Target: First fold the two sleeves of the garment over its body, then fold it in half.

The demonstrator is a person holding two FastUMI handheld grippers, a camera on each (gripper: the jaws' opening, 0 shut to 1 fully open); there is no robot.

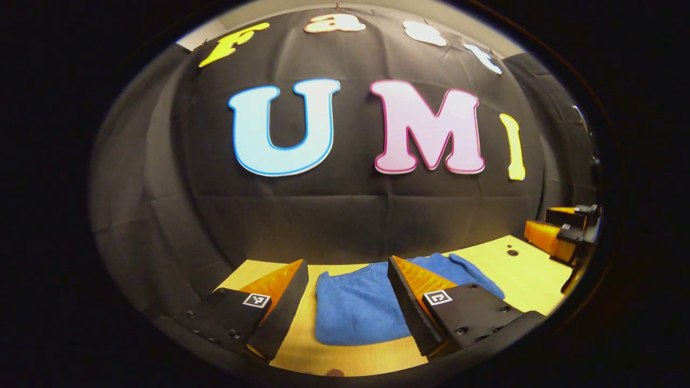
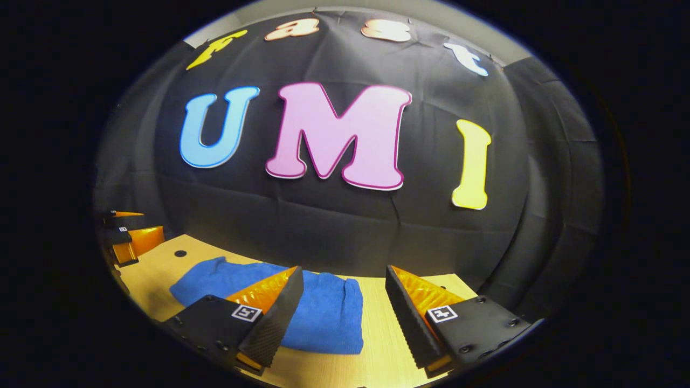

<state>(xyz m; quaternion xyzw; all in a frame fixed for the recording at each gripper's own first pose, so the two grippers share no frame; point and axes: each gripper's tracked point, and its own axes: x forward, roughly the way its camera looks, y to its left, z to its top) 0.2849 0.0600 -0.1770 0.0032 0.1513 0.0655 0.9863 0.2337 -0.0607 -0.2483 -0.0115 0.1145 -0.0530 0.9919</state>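
Nearest to the camera in the left gripper view are the two fingers of the left gripper, which stand wide apart and hold nothing. Between them, a little farther off, lies the blue garment on the light wooden table. It lies flat as a compact folded bundle, with one part reaching toward the far right side behind the finger on that side. The gripper is above the table and does not touch the cloth.

In the right gripper view the right gripper also has its fingers spread apart, with nothing between them. The garment lies here to the left, partly behind the finger on that side, and bare table shows in the gap.

Each view shows the other gripper farther off at its edge: the right one and the left one. A small dark hole is in the table beyond the garment.
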